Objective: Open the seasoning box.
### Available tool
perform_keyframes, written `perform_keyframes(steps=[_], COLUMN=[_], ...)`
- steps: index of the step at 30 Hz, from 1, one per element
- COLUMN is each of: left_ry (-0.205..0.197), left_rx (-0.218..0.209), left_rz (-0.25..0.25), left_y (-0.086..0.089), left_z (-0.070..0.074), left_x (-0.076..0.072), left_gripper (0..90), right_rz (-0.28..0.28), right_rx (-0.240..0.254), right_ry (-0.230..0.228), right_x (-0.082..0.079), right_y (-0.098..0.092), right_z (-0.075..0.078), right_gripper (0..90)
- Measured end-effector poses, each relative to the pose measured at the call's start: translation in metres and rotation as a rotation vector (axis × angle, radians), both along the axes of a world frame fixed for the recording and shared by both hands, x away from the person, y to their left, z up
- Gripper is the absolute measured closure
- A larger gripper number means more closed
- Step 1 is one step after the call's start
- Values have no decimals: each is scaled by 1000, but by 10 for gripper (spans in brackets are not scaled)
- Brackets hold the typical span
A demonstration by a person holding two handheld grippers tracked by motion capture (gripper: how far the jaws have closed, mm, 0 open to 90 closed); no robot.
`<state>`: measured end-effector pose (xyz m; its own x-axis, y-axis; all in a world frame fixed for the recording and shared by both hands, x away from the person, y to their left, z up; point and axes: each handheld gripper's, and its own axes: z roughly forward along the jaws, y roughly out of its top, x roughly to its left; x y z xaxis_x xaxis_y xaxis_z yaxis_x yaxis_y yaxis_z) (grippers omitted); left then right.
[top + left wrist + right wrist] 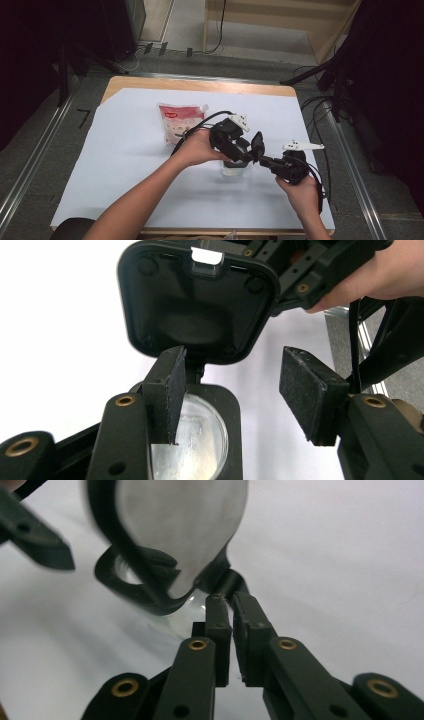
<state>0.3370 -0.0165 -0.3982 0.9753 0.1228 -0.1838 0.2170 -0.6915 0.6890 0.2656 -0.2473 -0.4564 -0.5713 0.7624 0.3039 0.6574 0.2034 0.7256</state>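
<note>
The clear jar (234,167) stands upright on the white table sheet (125,165), near the middle and slightly right, with its black hinged lid (197,300) swung up and open above the mouth. In the left gripper view I see down into the glass opening (192,440) beneath that raised lid.

My right gripper (231,602) has its jaws nearly together, apparently pinched at the lid's hinge end; I cannot tell whether the pads truly clamp it. My left gripper (240,390) stands with jaws moderately apart and nothing pressed between the pads; one pad (167,390) sits just over the jar rim.

Risk, as I judge it: the narrow pinch at the hinge gives little control. If it slips, the lid may fall shut onto the left pad. A sideways pull from the right could tip or drag the jar, since nothing else steadies it.

A red-and-white pouch (180,122) lies behind the jar near the left hand (197,147), clear of both grippers. The left gripper's cable (200,125) trails across it and could snag.
</note>
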Motion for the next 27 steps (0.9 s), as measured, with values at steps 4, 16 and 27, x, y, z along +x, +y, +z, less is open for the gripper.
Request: perform_keyframes(steps=[4,16,27], left_ry=[14,-7,4], left_rx=[8,34,-5], left_rz=[15,91,129], left_y=[11,45,74], left_z=[6,9,10], left_x=[1,-6,-14], left_gripper=[447,456,452], right_rz=[19,119,210], right_rx=[-15,-7,-3], right_ry=[-3,9,-4], right_x=[-9,-30,-37], right_y=[6,28,50], right_z=[2,1,1], right_gripper=[785,681,663])
